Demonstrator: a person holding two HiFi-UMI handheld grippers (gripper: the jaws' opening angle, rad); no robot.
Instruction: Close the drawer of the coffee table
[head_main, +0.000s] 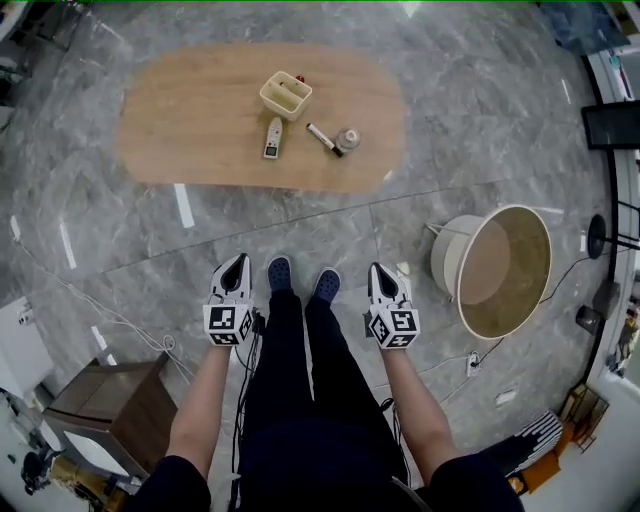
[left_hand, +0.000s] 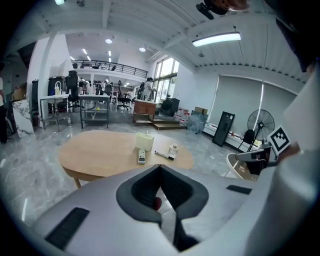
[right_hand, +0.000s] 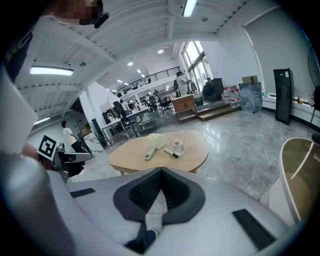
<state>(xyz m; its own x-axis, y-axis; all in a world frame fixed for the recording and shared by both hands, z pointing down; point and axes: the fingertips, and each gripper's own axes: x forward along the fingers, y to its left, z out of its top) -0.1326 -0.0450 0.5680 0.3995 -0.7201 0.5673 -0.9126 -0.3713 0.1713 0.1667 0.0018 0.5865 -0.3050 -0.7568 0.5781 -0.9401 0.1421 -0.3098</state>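
The oval wooden coffee table (head_main: 200, 120) stands on the grey marble floor some way ahead of me; no drawer shows in any view. On it lie a cream box (head_main: 285, 95), a remote (head_main: 273, 138), a marker (head_main: 323, 139) and a small round jar (head_main: 347, 139). My left gripper (head_main: 234, 266) and right gripper (head_main: 380, 272) hang at my sides above the floor, far short of the table. Both are shut with nothing between the jaws. The left gripper view has the table (left_hand: 100, 150) beyond the left gripper (left_hand: 160, 167); the right gripper view has the table (right_hand: 195, 147) beyond the right gripper (right_hand: 161, 171).
A round white-and-wood tub (head_main: 495, 270) lies on its side to my right. A brown cabinet (head_main: 110, 405) stands at my lower left, with cables trailing over the floor. My blue shoes (head_main: 279, 272) are between the grippers. A standing fan (left_hand: 260, 122) is at the right.
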